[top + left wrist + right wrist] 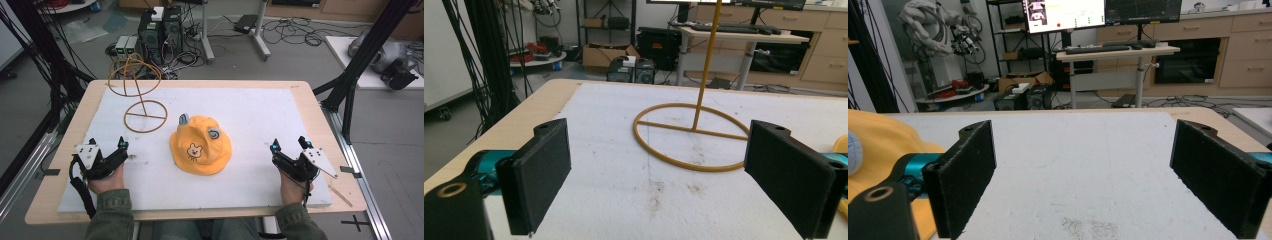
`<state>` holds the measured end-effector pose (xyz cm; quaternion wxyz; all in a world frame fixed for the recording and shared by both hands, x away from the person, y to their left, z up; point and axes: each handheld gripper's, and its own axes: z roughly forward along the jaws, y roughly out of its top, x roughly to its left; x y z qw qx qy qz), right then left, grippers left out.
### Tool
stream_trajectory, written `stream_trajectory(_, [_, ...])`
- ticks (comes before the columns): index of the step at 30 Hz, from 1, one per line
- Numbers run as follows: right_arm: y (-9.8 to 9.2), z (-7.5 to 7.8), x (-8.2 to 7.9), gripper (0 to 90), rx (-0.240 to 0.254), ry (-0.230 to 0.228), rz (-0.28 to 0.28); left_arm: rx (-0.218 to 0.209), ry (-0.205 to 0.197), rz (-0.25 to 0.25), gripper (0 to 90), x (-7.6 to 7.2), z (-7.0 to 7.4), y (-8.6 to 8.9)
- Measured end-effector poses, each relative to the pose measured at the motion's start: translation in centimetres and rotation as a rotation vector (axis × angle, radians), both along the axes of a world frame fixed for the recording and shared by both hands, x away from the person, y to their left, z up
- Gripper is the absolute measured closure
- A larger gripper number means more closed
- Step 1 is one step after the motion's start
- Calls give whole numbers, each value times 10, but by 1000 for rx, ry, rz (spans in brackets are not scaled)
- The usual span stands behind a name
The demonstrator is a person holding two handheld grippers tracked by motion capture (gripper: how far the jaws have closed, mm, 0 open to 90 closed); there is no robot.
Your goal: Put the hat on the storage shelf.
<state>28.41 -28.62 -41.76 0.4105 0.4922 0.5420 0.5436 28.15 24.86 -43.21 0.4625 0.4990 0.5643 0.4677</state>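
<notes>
Wooden tabletop point(310, 100) carries a white foam sheet point(250, 115) that covers nearly all of it, scuffed with brown marks near the left side. Grey floor beyond, strewn with cables; computer towers point(160, 27) stand past the far edge, with desks and a monitor farther back. Yellow child's hat point(200, 145) with a bear face and two small grey ears lies brim-down at mid-sheet. A tan wire stand point(141, 95), with a ring base and a globe-shaped top, sits on the far-left part of the sheet, apart from the hat. Left gripper point(107, 156) rests near the front-left edge, jaws wide, nothing between them. Right gripper point(290, 150) rests near the front-right edge, jaws likewise wide and empty. Open sheet lies between each gripper and the hat.
</notes>
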Motion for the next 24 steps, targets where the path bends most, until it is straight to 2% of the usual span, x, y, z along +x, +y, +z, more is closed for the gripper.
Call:
stream_trajectory(10, [2, 0, 1, 108, -9, 1, 3, -4, 2, 3, 119, 0, 0, 0])
stream_trajectory(16, [7, 4, 2, 108, -10, 2, 26, -4, 4, 5, 118, 0, 0, 1])
stream_trajectory(20, [16, 11, 0, 108, -15, 0, 49, -10, 4, 2, 119, 0, 0, 1])
stream_trajectory(22, [32, 21, -3, 108, -45, -11, 88, -10, 7, 0, 119, 0, 0, 1])
stream_trajectory(23, [32, 21, -3, 108, -45, -11, 88, -10, 7, 0, 119, 0, 0, 1])
stream_trajectory(24, [45, 27, -2, 108, -60, -20, 118, -13, 5, 1, 119, 0, 0, 1])
